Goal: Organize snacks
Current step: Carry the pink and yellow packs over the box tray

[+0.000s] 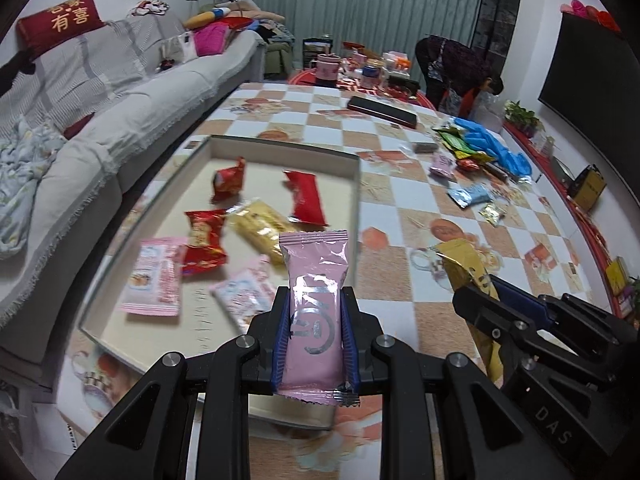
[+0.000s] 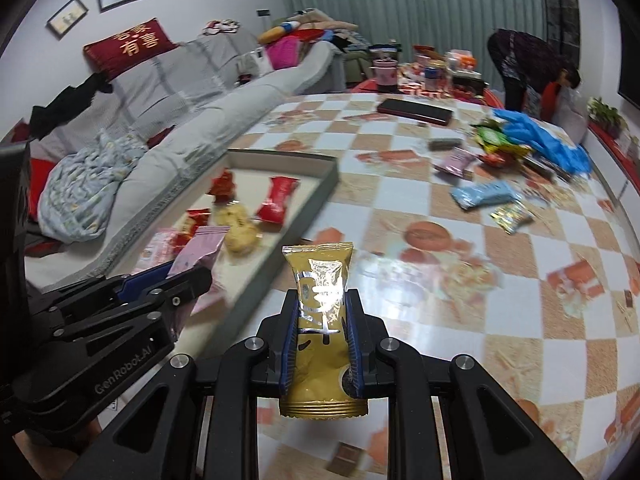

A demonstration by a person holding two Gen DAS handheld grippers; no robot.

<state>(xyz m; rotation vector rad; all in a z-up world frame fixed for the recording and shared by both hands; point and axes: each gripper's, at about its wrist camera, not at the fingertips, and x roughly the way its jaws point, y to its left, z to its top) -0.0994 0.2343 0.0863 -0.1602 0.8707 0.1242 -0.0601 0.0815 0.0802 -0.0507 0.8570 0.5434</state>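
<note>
Pink packet [image 1: 314, 312] sat lower centre of frame, clamped in the left gripper [image 1: 314, 332] over the tray [image 1: 356, 184]; gold packet [image 2: 322, 320] clamped in the right gripper [image 2: 322, 336], over the table [image 2: 460, 320] (outside the tray). Risk: slick foil slipping, or dropping short of the tray wall.

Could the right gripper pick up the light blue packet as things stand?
Probably not yet: the right gripper is shut on a gold packet. The path to the light blue packet over the table looks free.
</note>
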